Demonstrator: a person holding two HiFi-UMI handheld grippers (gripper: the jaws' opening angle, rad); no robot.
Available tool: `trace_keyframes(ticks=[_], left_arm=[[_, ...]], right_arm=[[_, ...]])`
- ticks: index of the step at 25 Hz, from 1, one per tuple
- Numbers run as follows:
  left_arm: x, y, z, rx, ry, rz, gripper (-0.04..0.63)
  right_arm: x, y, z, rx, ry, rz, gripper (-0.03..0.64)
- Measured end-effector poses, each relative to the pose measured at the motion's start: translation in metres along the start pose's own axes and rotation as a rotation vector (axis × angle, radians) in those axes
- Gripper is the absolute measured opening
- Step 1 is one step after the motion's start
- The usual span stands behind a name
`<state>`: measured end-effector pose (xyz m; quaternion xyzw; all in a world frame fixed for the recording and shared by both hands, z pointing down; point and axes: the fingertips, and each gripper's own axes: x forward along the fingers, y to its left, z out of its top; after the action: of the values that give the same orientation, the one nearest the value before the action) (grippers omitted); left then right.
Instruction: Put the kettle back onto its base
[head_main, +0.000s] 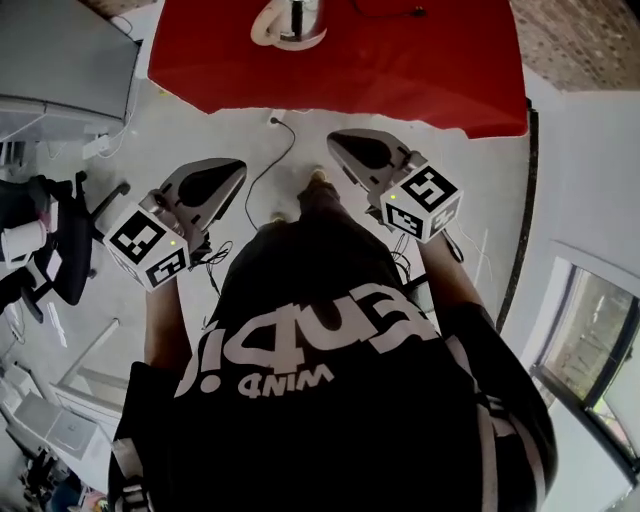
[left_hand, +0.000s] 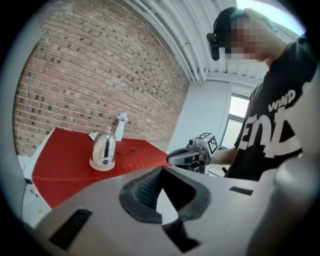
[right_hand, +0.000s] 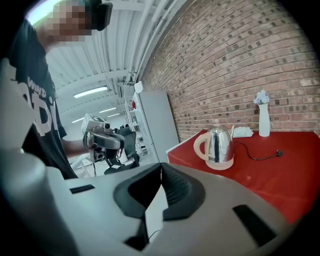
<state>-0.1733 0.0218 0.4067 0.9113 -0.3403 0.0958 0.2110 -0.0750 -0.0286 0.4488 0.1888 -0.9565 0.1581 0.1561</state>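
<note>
A shiny steel kettle (head_main: 292, 18) with a cream handle stands on its cream base (head_main: 283, 42) at the far edge of the red table (head_main: 400, 70). The left gripper view shows the kettle (left_hand: 104, 146) on the base (left_hand: 102, 165), and the right gripper view shows the kettle (right_hand: 219, 144) too. My left gripper (head_main: 234, 172) and right gripper (head_main: 336, 142) hang over the floor, short of the table, both shut and empty. The jaws meet in the left gripper (left_hand: 161, 171) view and the right gripper (right_hand: 161, 168) view alike.
A white vase (right_hand: 264, 122) and a loose black cord (right_hand: 260, 156) lie on the table behind the kettle. A cable (head_main: 268, 172) runs across the floor. An office chair (head_main: 60, 250) stands at the left and a grey cabinet (right_hand: 155, 125) beside the table.
</note>
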Motion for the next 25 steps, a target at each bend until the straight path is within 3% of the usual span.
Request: trace_keyframes(ticks=[15,25], left_arm=[[-0.009,-0.047,-0.024,0.057,0.017,-0.136,0.008],[0.006,-0.077,-0.018,0.070,0.022,-0.148,0.008]], right_arm=[[-0.036,0.061,-0.001,-0.069,0.013,0.003,0.023],[-0.065,0.081,-0.003,-0.054,-0.017,0.052,0.023]])
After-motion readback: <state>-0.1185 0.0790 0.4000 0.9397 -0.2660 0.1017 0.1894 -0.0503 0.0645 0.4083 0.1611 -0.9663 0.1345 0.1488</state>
